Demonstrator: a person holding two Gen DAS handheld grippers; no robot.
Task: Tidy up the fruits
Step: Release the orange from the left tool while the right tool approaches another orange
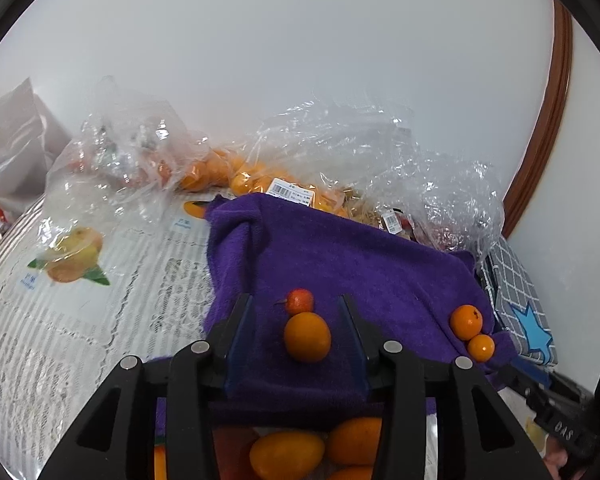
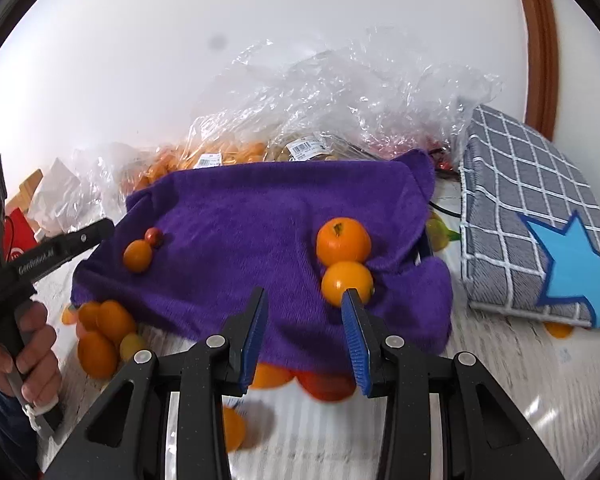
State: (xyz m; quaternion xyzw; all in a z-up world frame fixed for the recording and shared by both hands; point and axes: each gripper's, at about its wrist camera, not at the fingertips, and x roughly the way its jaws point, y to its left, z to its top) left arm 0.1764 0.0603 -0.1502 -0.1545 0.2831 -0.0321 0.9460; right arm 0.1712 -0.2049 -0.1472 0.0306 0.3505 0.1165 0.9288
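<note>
On the purple towel [image 1: 340, 256], in the left wrist view, an orange [image 1: 307, 336] touching a small red fruit [image 1: 299, 301] is being framed between the released left gripper [image 1: 296, 308], its pads touching neither. More oranges are being glimpsed beneath it.

In the right wrist view, two touching oranges [image 2: 343, 242] are being shown beyond the released, empty right gripper [image 2: 306, 300]; a checked cushion [image 2: 516, 208] is lying beside the towel, and plastic bags [image 2: 340, 92] are crowding behind.
</note>
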